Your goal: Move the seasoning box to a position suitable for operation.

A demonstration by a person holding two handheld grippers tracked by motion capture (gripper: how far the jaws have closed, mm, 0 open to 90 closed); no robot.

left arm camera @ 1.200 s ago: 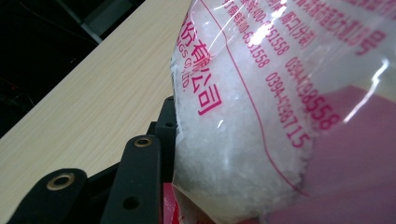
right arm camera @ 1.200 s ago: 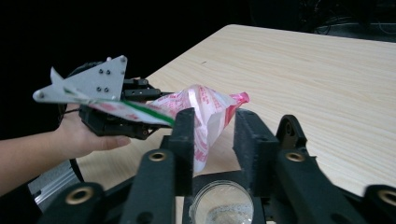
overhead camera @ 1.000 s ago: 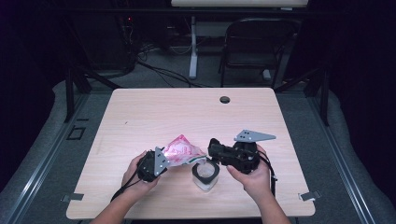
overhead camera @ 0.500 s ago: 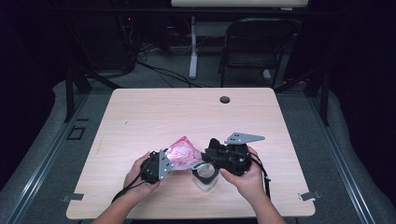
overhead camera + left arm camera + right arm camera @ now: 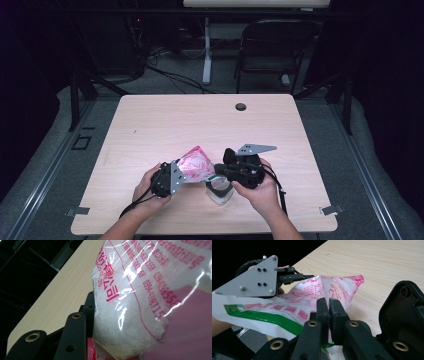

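Observation:
A clear plastic bag [image 5: 196, 166] with pink print and white granules hangs tilted above the table's front middle. My left gripper [image 5: 185, 173] is shut on its left end; in the left gripper view the bag [image 5: 140, 302] presses against one black finger [image 5: 75, 337]. My right gripper [image 5: 218, 173] is at the bag's right end. Its jaws have just been closing and now stand together [image 5: 328, 302] on the bag's [image 5: 324, 290] white and green edge. The left gripper [image 5: 303, 277] shows beyond it. A small clear container [image 5: 220, 194] stands on the table under the bag.
The light wooden table [image 5: 200, 120] has a round cable hole [image 5: 241, 106] near its far edge. A dark chair [image 5: 277, 50] and a desk leg with cables stand on the floor beyond the table.
The right gripper has moved left to the bag's end and its jaws have closed on the edge. The left gripper and the bag have stayed where they were.

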